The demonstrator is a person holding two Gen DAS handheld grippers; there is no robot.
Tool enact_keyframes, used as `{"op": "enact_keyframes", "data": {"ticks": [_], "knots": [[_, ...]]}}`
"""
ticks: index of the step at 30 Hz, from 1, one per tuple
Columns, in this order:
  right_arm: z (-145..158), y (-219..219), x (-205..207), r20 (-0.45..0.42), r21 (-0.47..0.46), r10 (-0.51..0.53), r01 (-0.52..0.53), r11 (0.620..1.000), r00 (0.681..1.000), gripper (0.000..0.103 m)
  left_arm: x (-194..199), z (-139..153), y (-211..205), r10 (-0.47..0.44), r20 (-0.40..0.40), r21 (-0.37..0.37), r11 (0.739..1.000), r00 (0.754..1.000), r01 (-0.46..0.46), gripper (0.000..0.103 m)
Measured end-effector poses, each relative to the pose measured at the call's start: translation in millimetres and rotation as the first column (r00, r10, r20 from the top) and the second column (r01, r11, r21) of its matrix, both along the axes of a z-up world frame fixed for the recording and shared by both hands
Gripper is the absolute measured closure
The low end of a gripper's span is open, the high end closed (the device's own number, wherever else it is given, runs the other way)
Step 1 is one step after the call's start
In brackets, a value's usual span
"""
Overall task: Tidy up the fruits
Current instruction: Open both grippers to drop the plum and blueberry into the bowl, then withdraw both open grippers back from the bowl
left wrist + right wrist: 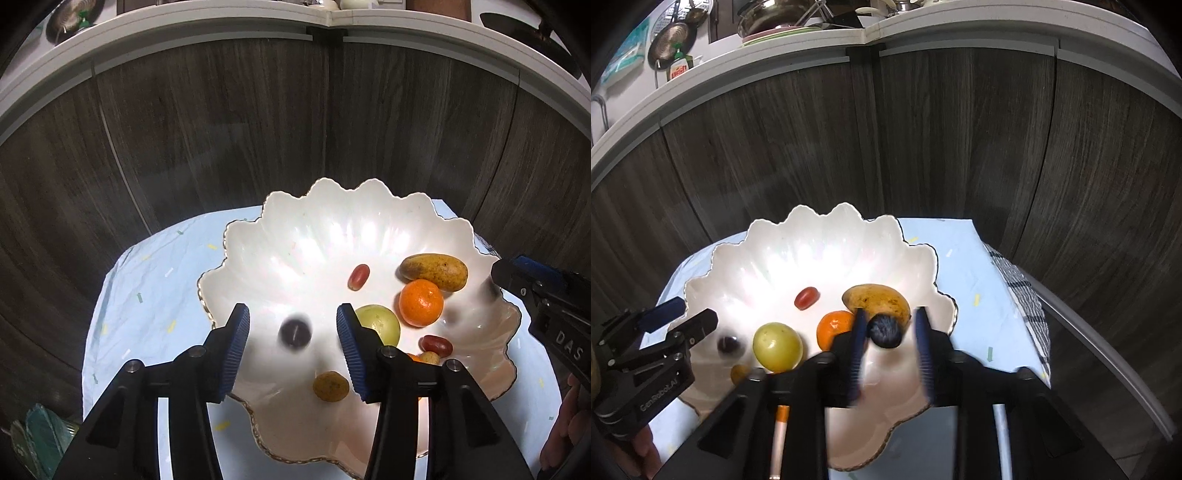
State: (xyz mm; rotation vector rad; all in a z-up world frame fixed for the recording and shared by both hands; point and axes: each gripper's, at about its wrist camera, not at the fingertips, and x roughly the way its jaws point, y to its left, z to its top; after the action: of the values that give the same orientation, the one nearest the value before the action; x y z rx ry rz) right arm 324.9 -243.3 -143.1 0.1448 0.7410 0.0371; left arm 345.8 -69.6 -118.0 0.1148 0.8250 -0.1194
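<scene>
A white scalloped bowl [332, 229] with a thin gold rim sits on a pale blue cloth [147, 280] that covers the worktop, in front of dark wood-grain cabinet doors [221, 129]. The left gripper [293, 349] hangs over the near-left part of the bowl with its jaws apart; a small dark round fruit [294, 334], blurred, lies between the blue ribbed pads [236, 354] with clear space on either side, so nothing is clasped. The right gripper [890, 343] is over the bowl's near-right side, its jaws also spread; a second dark fruit [884, 331], blurred too, shows just beside the left pad and well clear of the other, released rather than pinched. In the bowl's right half an oblong speckled yellow-brown fruit [434, 271] lies on its side, its long axis running roughly left to right in the left wrist view, with the far end tipped slightly toward the bowl's rim. Touching it on the near side is a round orange [421, 302], stem dimple up. A pale green round fruit [380, 323] sits beside the orange. One red oval grape tomato [359, 277] lies near the middle, long axis slanting up to the right; another [437, 345] lies nearer, roughly crosswise. A small brown-yellow fruit [330, 386] rests near the front rim.
</scene>
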Motion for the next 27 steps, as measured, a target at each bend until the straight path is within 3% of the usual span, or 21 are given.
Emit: {"op": "enact_keyframes", "data": {"ticks": [5, 13, 21, 27], "knots": [[8.1, 1.4, -6.2, 0.028, -0.012, -0.007, 0.007, 1.0, 1.0, 0.043, -3.7, 5.0, 1.4, 0.012, 0.014, 0.013, 1.0, 1.0, -0.012, 0.039], [23.9, 0.9, -18.2, 0.061, -0.01, -0.025, 0.026, 1.0, 0.998, 0.026, -18.2, 23.3, 5.0, 0.032, 0.045, 0.028, 0.999, 0.998, -0.033, 0.025], [38.4, 3.2, -35.6, 0.076, -0.011, -0.026, 0.027, 1.0, 0.997, 0.025, -38.3, 39.9, 11.0, 0.057, 0.062, 0.032, 0.998, 0.996, -0.059, 0.017], [48.3, 7.2, -53.1, 0.076, -0.008, -0.015, 0.016, 1.0, 0.997, 0.025, -58.5, 53.7, 17.3, 0.059, 0.071, 0.041, 0.997, 0.996, -0.062, 0.016]]}}
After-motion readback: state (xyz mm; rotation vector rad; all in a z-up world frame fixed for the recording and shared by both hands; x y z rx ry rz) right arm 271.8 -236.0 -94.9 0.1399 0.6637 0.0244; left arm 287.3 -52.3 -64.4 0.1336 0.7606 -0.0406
